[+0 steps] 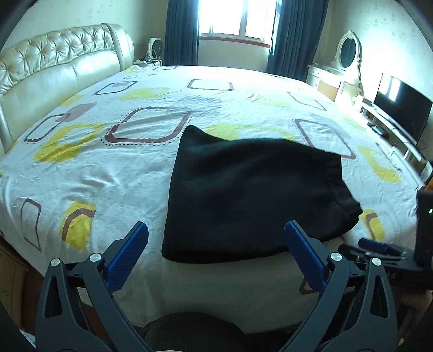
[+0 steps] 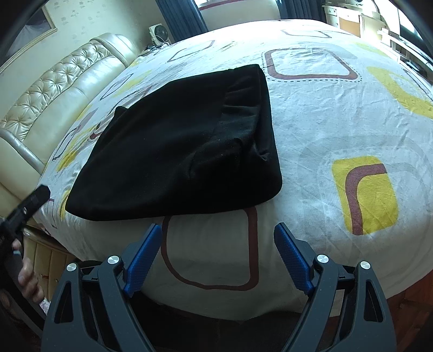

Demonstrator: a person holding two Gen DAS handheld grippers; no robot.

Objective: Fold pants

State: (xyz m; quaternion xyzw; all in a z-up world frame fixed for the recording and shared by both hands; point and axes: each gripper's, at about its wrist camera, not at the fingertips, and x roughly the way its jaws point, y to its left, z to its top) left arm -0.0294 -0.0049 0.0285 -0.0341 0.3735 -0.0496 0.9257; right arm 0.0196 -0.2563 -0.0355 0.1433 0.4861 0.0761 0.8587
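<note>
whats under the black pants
The black pants lie folded on the patterned bedsheet, near the bed's front edge. The sheet shows all around them; whatever pattern lies directly beneath is covered. Both claws hang open, clear of them.

One pair of black pants, folded into a single bundle, is counted on the bed, just ahead of the left gripper and ahead and to the left of the right gripper. Two grippers are counted, each with two blue finger pads, spread apart with nothing between them. One bed sheet is seen beneath everything. One tufted headboard is counted far left of the left gripper. One window with two dark curtains is counted far ahead. One oval mirror and one dark screen are counted to the far right.
</note>
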